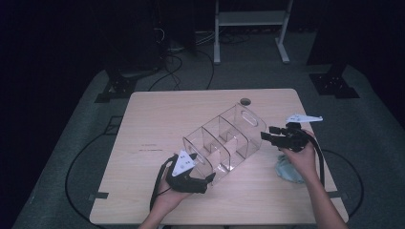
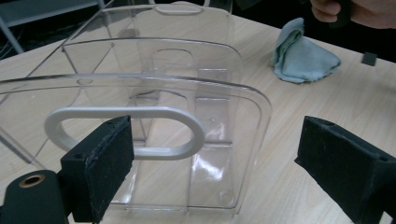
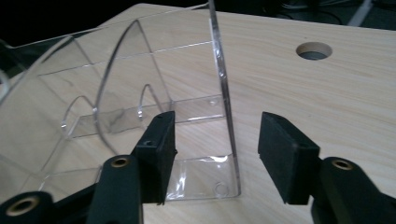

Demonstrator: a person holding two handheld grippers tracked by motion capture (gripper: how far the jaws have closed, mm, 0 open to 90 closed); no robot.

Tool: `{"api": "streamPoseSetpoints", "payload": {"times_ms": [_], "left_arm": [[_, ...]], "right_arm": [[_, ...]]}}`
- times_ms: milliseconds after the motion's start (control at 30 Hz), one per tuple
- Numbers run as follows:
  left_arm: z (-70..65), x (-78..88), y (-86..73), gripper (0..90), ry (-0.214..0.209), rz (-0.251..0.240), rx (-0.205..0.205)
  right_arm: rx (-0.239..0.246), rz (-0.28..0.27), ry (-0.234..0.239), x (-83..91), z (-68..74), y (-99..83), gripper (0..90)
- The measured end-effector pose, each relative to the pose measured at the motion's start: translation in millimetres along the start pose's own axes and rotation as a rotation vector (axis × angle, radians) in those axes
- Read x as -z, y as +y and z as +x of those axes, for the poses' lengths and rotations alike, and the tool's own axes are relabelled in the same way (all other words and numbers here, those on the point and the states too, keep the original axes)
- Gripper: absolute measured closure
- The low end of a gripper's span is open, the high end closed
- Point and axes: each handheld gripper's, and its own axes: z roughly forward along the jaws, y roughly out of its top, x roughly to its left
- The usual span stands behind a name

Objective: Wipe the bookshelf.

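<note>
High view: clear acrylic organizer [image 1: 224,140] sits mid-table, a hand-held gripper at each end, nothing clamped.
Left hand-held gripper [image 1: 208,177] is at the organizer's near end; in the left gripper view [image 2: 212,163] its jaws stand wide apart, one pad in front of the end wall's oval handle cutout [image 2: 126,131], no pad pressing. Right hand-held gripper [image 1: 266,133] is at the organizer's far end; in the right gripper view [image 3: 217,151] the thin end wall [image 3: 224,112] stands between its parted pads with a gap on each side. Blue cloth [image 1: 288,170] lies on the table [image 1: 157,119] right of the organizer. Round cable hole [image 1: 245,101] lies just beyond the organizer.
</note>
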Motion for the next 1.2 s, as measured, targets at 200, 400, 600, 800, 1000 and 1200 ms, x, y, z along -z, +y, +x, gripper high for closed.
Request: {"api": "streamPoseSetpoints", "payload": {"times_ms": [200, 400, 600, 800, 1000, 1200], "left_arm": [[1.6, -5.3, -1.3, 13.0, 0.036, 0.011, 0.029], [2.4, -8.5, -0.6, 25.1, 0.024, 0.015, 0.017], [2.9, -6.9, -0.7, 38.2, -0.006, 0.014, -0.002], [12.5, -1.7, -1.6, 38.2, 0.043, 0.011, 0.013], [26.9, 5.3, -7.1, 40.7, 0.087, 0.001, 0.039], [29.7, 9.9, -9.5, 53.1, 0.107, -0.001, 0.01]], "right_arm": [[-0.039, 0.006, -0.011, -10.8, -0.4, 4.5, 54.4], [-0.047, 0.016, 0.004, -14.1, 2.7, 9.9, 66.8], [-0.079, 0.034, -0.04, -11.9, 2.6, 11.2, 80.9], [-0.029, 0.047, -0.09, -11.8, 12.5, 11.6, 83.4], [-0.008, 0.049, -0.116, -8.1, 26.4, 6.3, 84.2], [0.011, 0.055, -0.139, -2.9, 40.0, 0.8, 84.5]]}}
